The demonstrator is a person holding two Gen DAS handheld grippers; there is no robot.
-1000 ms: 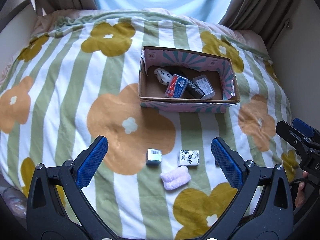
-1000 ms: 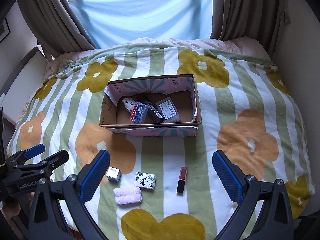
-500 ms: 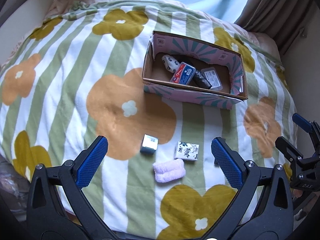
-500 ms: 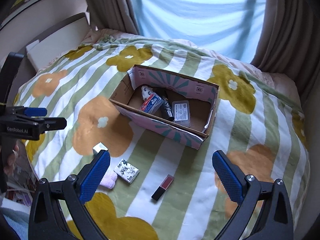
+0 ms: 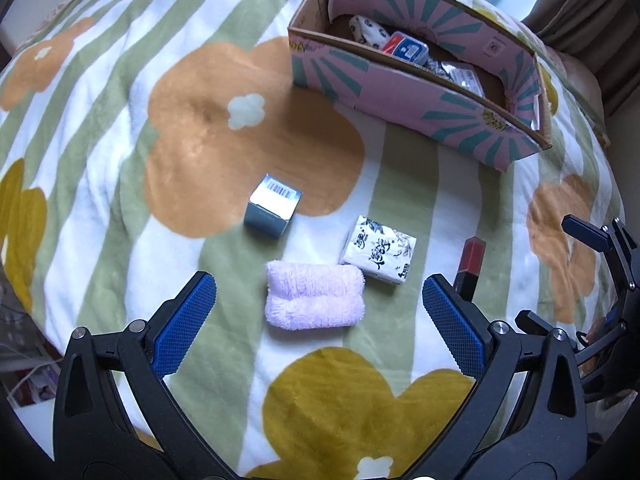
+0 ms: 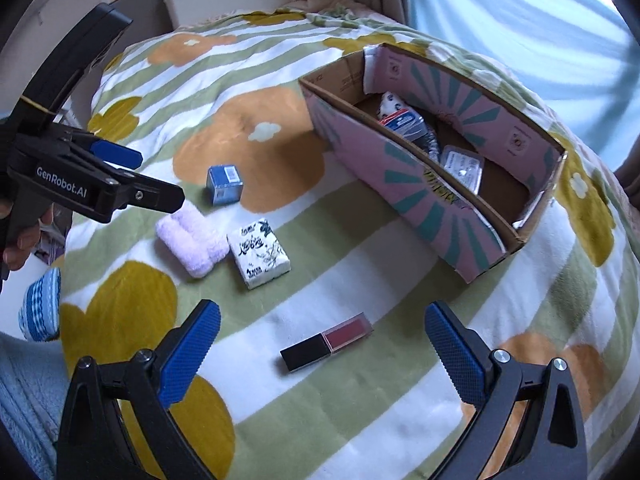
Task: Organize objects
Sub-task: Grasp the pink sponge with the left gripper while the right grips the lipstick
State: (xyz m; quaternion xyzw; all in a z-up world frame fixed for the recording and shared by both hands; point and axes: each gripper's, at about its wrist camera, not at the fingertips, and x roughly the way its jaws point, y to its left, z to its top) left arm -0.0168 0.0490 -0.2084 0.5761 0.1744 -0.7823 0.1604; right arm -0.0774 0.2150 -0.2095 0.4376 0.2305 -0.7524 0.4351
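On the flowered blanket lie a rolled pink towel [image 5: 315, 300] [image 6: 192, 239], a white tissue pack with black print [image 5: 378, 253] [image 6: 259, 253], a small blue box with a barcode [image 5: 273, 207] [image 6: 224, 184] and a red and black lipstick [image 5: 469, 265] [image 6: 326, 341]. My left gripper [image 5: 316, 328] is open, hovering just short of the towel. My right gripper [image 6: 320, 356] is open with the lipstick between its fingers' line, nothing gripped. The pink and teal cardboard box [image 5: 404, 92] [image 6: 420, 196] holds several small items.
The left gripper body [image 6: 80, 184] and a hand show at the left of the right wrist view; the right gripper [image 5: 600, 276] shows at the left wrist view's right edge. Curtains and a headboard lie beyond the bed. A blue-checked cloth [image 6: 40, 312] sits past the bed's edge.
Both grippers have dropped lower and closer to the blanket. The left has closed in on the towel and the right on the lipstick. Nothing was gripped.
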